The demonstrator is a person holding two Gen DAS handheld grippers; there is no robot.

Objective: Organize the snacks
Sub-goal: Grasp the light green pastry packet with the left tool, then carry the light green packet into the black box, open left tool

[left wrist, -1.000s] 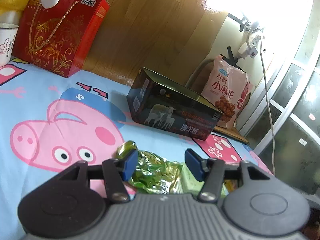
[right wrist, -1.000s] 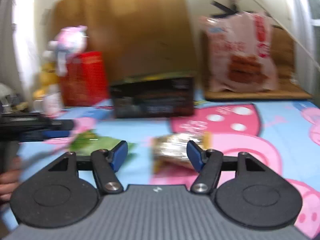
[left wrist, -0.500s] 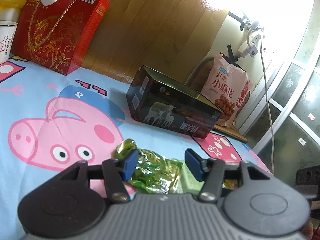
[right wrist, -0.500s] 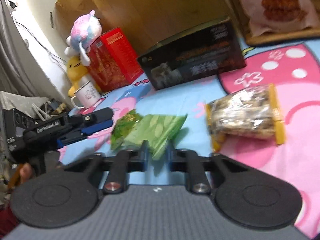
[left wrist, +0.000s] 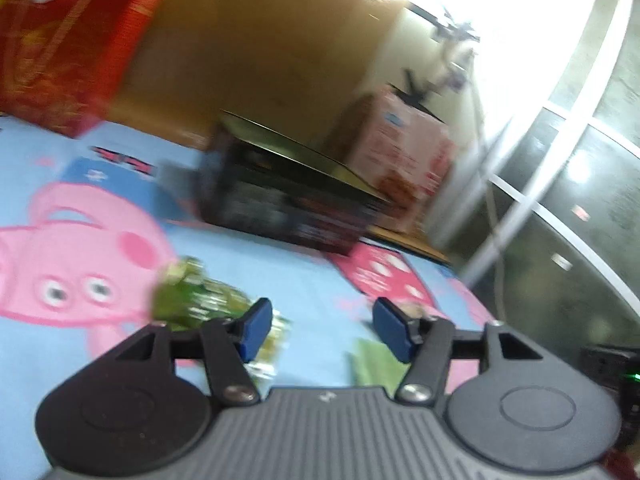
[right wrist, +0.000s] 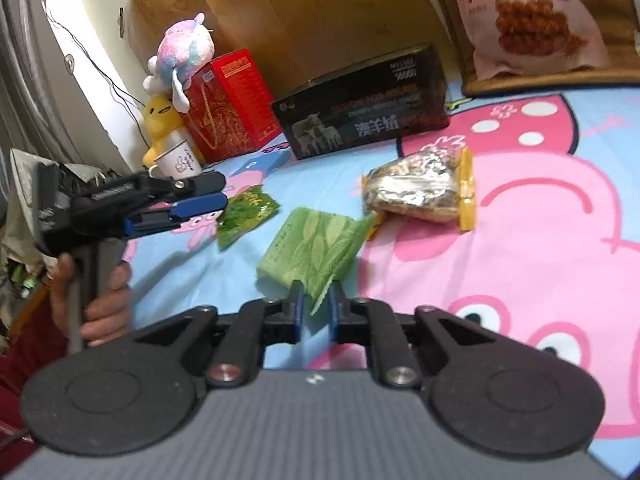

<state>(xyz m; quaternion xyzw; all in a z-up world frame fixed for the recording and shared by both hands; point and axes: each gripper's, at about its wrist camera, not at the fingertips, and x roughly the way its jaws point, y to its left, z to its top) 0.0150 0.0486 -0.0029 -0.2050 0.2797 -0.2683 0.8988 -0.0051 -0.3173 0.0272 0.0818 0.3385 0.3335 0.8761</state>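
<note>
My right tongs [right wrist: 314,308] pinch only the near corner of the pale green packet [right wrist: 310,250], jaws easing apart, so it may slip free. My left tongs [left wrist: 320,330] are opening on nothing, the dark green packet [left wrist: 188,300] just left; both tilt downward

Matt printed cloth is being shown by the bed sheet [right wrist: 540,216]. A glossy crinkled film finish is being presented by the green leaf-print packet [right wrist: 312,252] and the foil snack bag [right wrist: 416,192]. Glossy card is being shown by the black box [right wrist: 360,112], and smooth wood by the headboard [right wrist: 312,12].
</note>
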